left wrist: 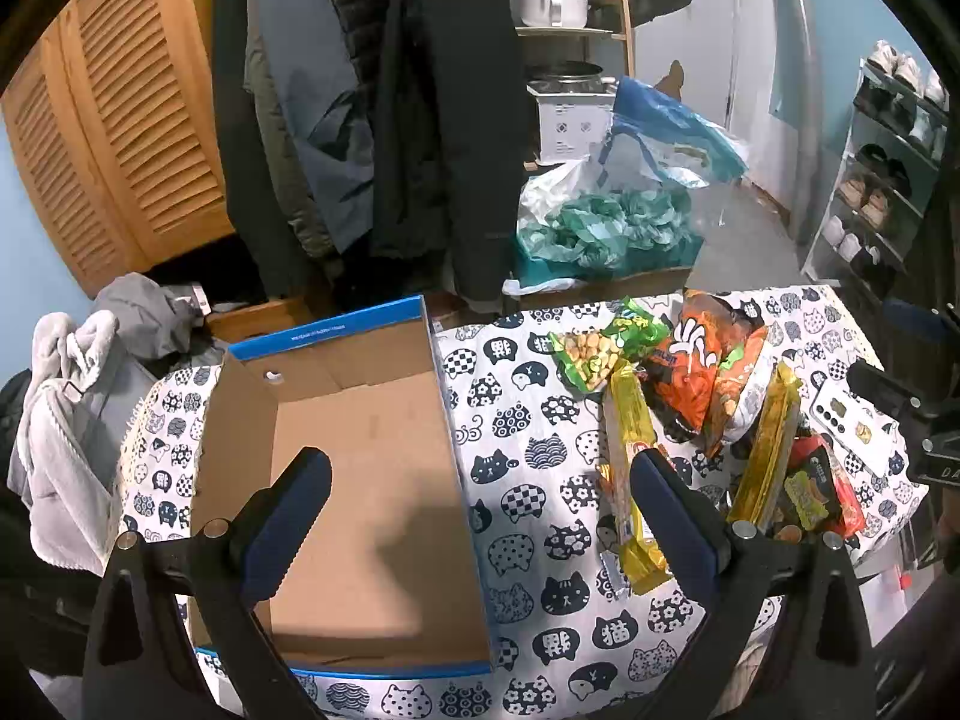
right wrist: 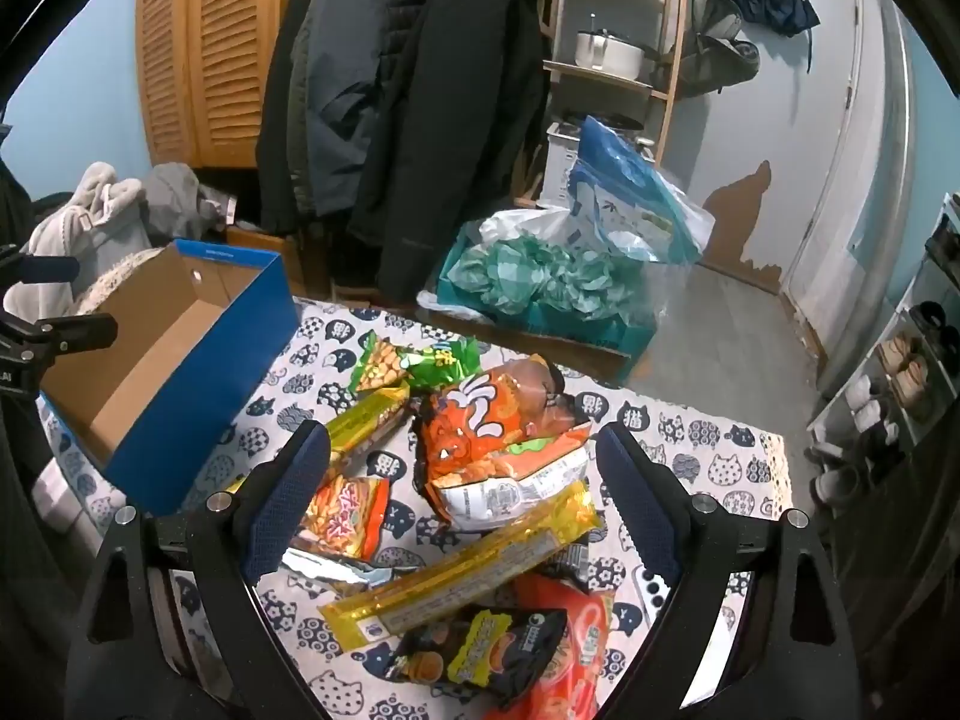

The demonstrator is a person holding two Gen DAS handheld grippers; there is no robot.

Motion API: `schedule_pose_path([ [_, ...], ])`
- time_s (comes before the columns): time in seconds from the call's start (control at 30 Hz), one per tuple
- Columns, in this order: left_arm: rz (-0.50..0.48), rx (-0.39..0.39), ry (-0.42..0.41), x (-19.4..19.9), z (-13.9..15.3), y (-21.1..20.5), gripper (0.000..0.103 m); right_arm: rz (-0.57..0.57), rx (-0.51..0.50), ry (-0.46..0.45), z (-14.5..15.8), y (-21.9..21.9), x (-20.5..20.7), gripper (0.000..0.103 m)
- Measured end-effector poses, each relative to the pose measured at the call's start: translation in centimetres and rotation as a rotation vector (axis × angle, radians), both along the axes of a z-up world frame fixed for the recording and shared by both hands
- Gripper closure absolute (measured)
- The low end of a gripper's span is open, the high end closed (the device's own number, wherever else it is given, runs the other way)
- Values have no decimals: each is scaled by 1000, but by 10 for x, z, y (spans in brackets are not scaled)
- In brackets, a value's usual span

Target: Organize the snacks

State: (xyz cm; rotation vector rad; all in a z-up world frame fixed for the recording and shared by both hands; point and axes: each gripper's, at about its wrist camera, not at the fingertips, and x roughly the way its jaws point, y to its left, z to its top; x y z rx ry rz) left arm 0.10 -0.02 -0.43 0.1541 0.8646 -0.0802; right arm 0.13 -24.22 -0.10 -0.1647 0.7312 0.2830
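An empty blue cardboard box (left wrist: 360, 480) sits on the cat-print tablecloth (left wrist: 528, 468); it also shows in the right wrist view (right wrist: 180, 372). My left gripper (left wrist: 480, 498) is open and empty above the box's right wall. A pile of snacks lies right of the box: a green peanut bag (left wrist: 606, 342), an orange chip bag (left wrist: 714, 366), a yellow biscuit pack (left wrist: 630, 468). My right gripper (right wrist: 462, 492) is open and empty above the pile, over the orange bag (right wrist: 498, 432), a long yellow pack (right wrist: 468, 564) and a black packet (right wrist: 486, 648).
A phone (left wrist: 852, 426) lies at the table's right edge. Beyond the table hang dark coats (left wrist: 432, 120); plastic bags (left wrist: 618, 222) sit on a box on the floor. A shoe rack (left wrist: 882, 180) stands at right, folded clothes (left wrist: 66, 420) at left.
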Motion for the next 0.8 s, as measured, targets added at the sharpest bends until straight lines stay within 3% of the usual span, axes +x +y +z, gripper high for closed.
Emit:
schedule_pose_path([
  [0.8, -5, -4, 8, -4, -4, 0, 2, -5, 0, 11, -1, -2, 2, 14],
])
